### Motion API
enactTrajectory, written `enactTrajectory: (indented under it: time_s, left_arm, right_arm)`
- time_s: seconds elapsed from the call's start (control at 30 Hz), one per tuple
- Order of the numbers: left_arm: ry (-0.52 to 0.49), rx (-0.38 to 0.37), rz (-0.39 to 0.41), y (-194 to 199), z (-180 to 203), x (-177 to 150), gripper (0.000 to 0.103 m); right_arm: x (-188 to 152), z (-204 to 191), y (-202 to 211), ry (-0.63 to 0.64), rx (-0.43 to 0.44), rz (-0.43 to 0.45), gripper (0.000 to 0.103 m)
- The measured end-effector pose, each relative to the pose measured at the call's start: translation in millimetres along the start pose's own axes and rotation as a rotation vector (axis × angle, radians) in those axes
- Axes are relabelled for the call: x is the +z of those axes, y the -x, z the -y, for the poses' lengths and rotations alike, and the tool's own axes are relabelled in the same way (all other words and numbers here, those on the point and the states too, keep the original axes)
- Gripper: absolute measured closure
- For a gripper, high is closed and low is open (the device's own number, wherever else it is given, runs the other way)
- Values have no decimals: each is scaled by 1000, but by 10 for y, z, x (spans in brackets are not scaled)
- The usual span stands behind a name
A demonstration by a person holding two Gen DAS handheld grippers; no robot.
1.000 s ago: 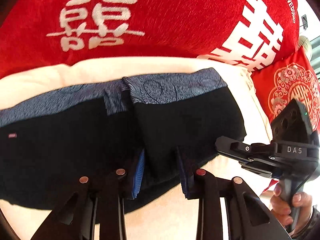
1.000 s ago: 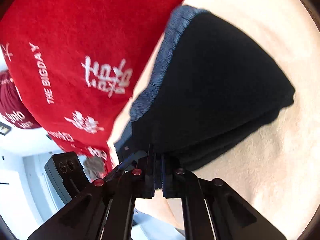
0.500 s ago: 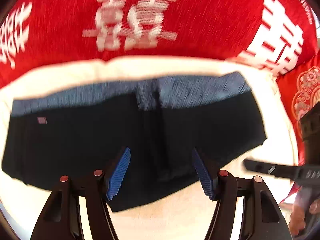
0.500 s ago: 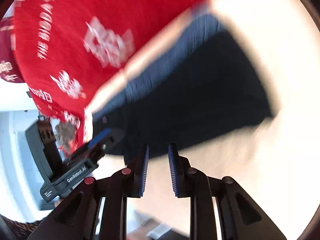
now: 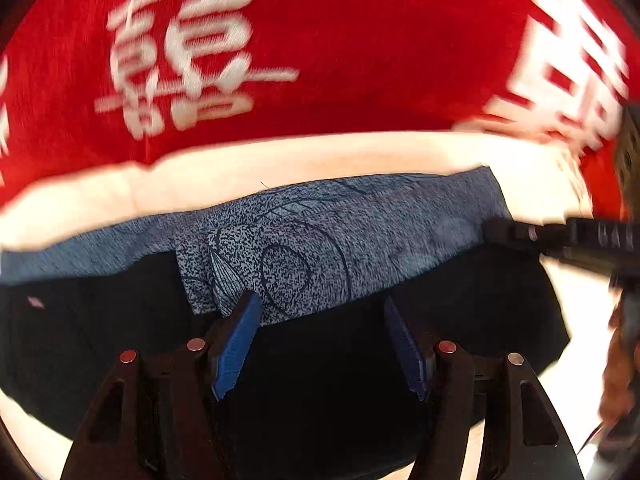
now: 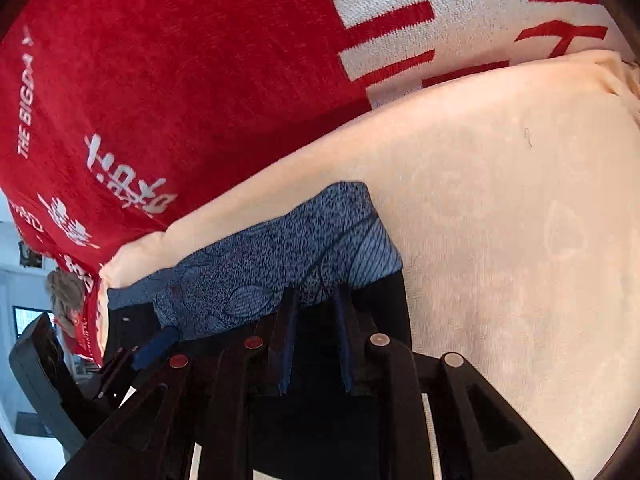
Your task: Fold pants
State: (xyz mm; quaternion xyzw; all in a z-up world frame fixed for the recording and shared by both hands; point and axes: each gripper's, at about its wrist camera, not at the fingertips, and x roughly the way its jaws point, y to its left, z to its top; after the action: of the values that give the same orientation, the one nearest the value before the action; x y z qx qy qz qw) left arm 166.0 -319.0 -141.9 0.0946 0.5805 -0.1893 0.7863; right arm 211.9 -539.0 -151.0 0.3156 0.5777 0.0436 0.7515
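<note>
Two grippers over black pants, left gripper fingers spread wide, right gripper fingers slightly parted, cream blanket beneath

Pants ran off bottom edge in both views, lower part hidden behind left gripper. Red blanket lettering was motion-blurred; right gripper blurred, cut by right edge. Right wrist view: fabric btwn fingers unclear.
</note>
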Motion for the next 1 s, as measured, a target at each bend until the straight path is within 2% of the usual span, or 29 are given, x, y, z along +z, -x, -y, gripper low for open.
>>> enactTrajectory:
  time_s: [0.03,0.1,0.17,0.2,0.3,0.37,0.4,0.47,0.53,0.63,0.77,0.9,1.0]
  left_arm:
    - [-42,18,-10,31,43,-52,37]
    - [-47,7,-33,87,20,-130,37]
    - [-1,4,-55,144,-89,-182,37]
    - [46,26,-80,166,-183,-206,33]
    - [175,32,-111,276,-402,-313,32]
    - [192,65,-112,373,-457,-387,32]
    - [196,86,-108,446,-470,-437,32]
    - [208,100,-108,547,-485,-535,32]
    - [225,131,-120,633,-483,-653,32]
    - [269,163,-163,669,-509,-863,32]
    - [328,165,-192,638,-478,-1041,32]
    - [342,161,-196,667,-485,-1178,32]
    - [341,144,-187,700,-533,-1216,32]
  right_arm:
    - [-46,-11,40,14,-7,2,82]
    - [-94,-34,86,39,-16,-16,82]
    - [-133,-46,175,73,-24,-40,82]
    - [-161,-93,190,82,-26,-53,82]
    - [-311,-111,301,63,-6,-73,82]
    - [-401,-110,399,48,14,-63,80]
    - [-452,-96,462,36,25,-63,79]
    - [-572,-86,521,14,40,-91,64]
    - [-730,-97,573,28,48,-114,63]
    - [-960,-133,514,53,61,-201,63]
    - [-1211,-214,413,87,70,-277,63]
    - [-1330,-368,371,130,74,-295,63]
    - [-1304,-581,335,158,77,-273,63]
